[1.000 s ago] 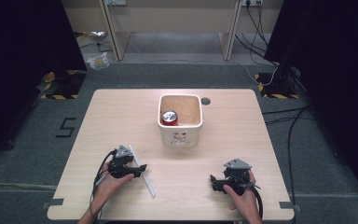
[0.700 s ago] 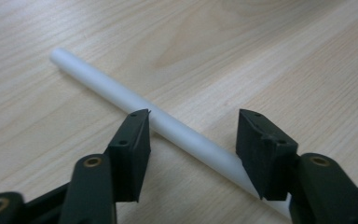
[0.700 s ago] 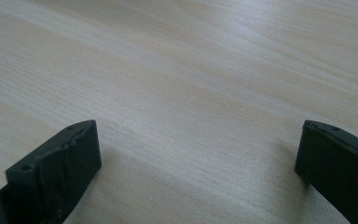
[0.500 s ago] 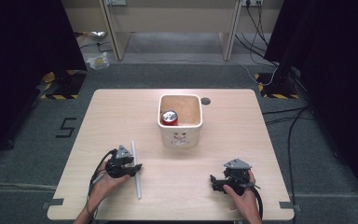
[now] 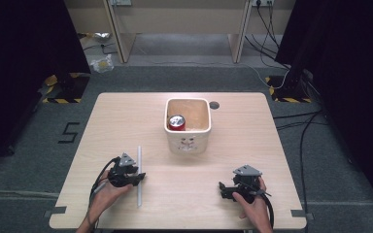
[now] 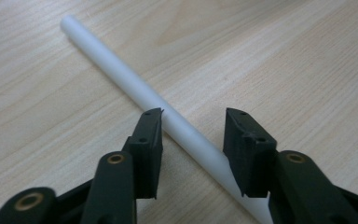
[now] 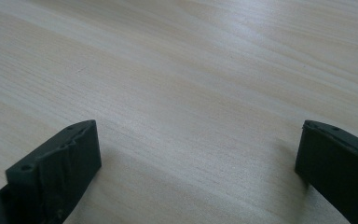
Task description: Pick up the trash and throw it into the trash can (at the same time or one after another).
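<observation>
The tube (image 5: 138, 174) lies flat on the worktop (image 5: 272, 145), at seven o'clock from the tub (image 5: 188, 141). The left gripper (image 6: 193, 140) has its jaws around the tube; they have just been closing, one touching it, the other apart. The right gripper (image 5: 226, 190), at five o'clock from the tub, has its jaws spread wide over bare wood.

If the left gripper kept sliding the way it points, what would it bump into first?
Probably the white tube: it already lies between the left gripper's just-closing jaws, slanting across its path on the table.

Lab recording bay.
Grey carpet (image 5: 39, 160), hazard tape (image 5: 60, 100), trailing cables (image 5: 301, 126), dark curtains (image 5: 14, 58) around the surface (image 5: 126, 116).
</observation>
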Motion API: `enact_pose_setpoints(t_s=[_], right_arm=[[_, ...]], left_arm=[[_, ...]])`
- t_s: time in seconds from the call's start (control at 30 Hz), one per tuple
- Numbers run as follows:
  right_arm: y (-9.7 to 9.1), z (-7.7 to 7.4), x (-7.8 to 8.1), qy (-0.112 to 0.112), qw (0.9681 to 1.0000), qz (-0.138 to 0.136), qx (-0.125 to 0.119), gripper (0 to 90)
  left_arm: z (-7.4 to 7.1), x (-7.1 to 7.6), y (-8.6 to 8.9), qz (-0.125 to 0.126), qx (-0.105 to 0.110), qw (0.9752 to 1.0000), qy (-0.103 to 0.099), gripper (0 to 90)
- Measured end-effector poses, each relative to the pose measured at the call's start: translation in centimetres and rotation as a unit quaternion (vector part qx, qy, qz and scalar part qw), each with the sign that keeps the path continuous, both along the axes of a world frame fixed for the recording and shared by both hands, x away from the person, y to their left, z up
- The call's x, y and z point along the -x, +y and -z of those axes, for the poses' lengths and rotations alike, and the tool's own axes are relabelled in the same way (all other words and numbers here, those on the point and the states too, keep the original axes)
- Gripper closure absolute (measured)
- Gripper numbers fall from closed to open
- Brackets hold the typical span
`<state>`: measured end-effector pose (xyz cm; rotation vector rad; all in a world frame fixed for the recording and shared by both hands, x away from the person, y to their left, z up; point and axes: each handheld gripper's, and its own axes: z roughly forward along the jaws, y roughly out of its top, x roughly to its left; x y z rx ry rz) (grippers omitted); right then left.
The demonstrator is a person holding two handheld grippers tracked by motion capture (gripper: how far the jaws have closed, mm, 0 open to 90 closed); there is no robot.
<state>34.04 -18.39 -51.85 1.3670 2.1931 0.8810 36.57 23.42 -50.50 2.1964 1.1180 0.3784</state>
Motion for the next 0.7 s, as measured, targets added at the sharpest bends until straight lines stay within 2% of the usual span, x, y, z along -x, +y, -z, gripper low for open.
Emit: enact_pose_setpoints(t_s=[0.07, 0.33, 0.5, 0.57, 0.7], right_arm=[[0.0, 0.0, 0.0, 0.0, 1.0, 0.0, 0.0, 0.2], [-0.01, 0.0, -0.01, 0.0, 1.0, -0.001, 0.0, 0.2], [0.0, 0.0, 0.0, 0.0, 1.0, 0.0, 0.0, 0.2], [-0.01, 0.01, -0.01, -0.001, 1.0, -0.001, 0.0, 0.2], [0.0, 0.0, 0.0, 0.0, 1.0, 0.0, 0.0, 0.2]], left_arm=[[-0.06, -0.12, 0.32, 0.001, -0.001, 1.0, 0.001, 65.7], [-0.16, -0.34, 0.77, 0.01, -0.006, 0.9999, 0.006, 75.0], [-0.24, -0.48, 0.77, 0.01, -0.008, 0.9999, 0.011, 74.8], [-0.2, -0.54, 0.72, 0.007, -0.005, 0.9999, 0.01, 70.0], [-0.17, -0.56, 0.56, 0.006, -0.008, 0.9999, 0.006, 71.6]])
